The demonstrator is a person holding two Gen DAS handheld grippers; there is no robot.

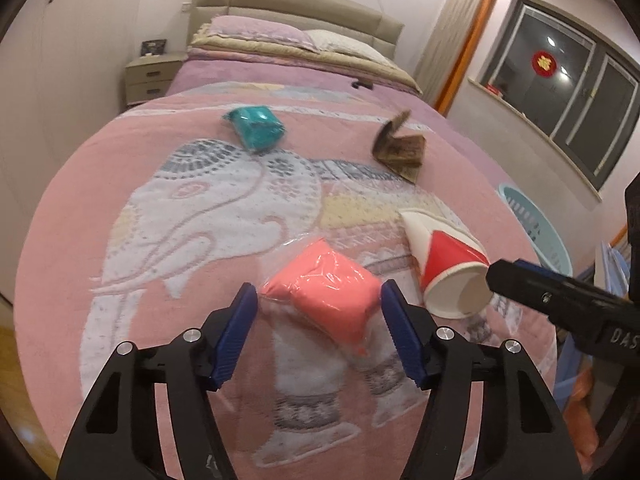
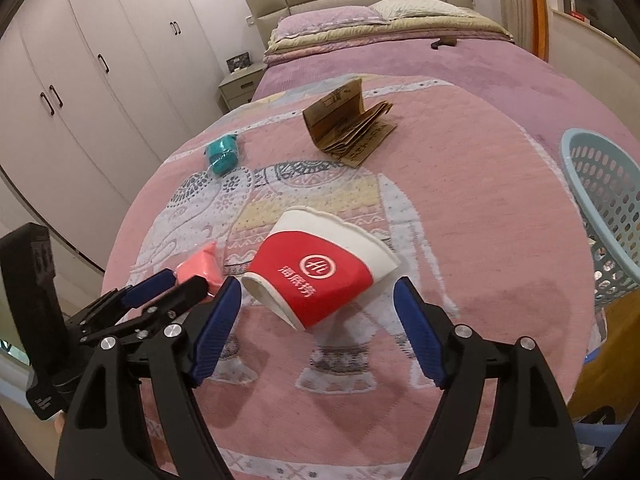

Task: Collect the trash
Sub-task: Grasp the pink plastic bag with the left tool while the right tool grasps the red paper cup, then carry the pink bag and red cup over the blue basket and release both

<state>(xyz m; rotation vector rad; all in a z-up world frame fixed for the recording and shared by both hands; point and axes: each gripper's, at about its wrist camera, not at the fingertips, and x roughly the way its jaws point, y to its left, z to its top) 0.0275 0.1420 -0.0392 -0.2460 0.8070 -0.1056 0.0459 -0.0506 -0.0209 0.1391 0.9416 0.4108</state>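
On a bed (image 1: 120,208) under a pink elephant-patterned blanket, the left gripper (image 1: 319,300) has its jaws partly open around a coral packet in crinkly clear wrap (image 1: 328,284), pads at its sides. The right gripper (image 2: 318,298) spreads its jaws wide around a tipped red-and-white paper cup (image 2: 320,272), not pressing it. Farther off lie a teal packet (image 1: 256,128) and folded brown paper (image 2: 348,128). A pale blue perforated basket (image 2: 600,208) stands by the bed's edge

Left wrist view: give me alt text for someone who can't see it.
The left claw straddles a pink plastic-wrapped packet on a pink elephant-print bedspread. A red-and-white paper cup lies tipped beside it, the right claw's tip at its mouth. Farther back lie a teal packet and folded brown paper.
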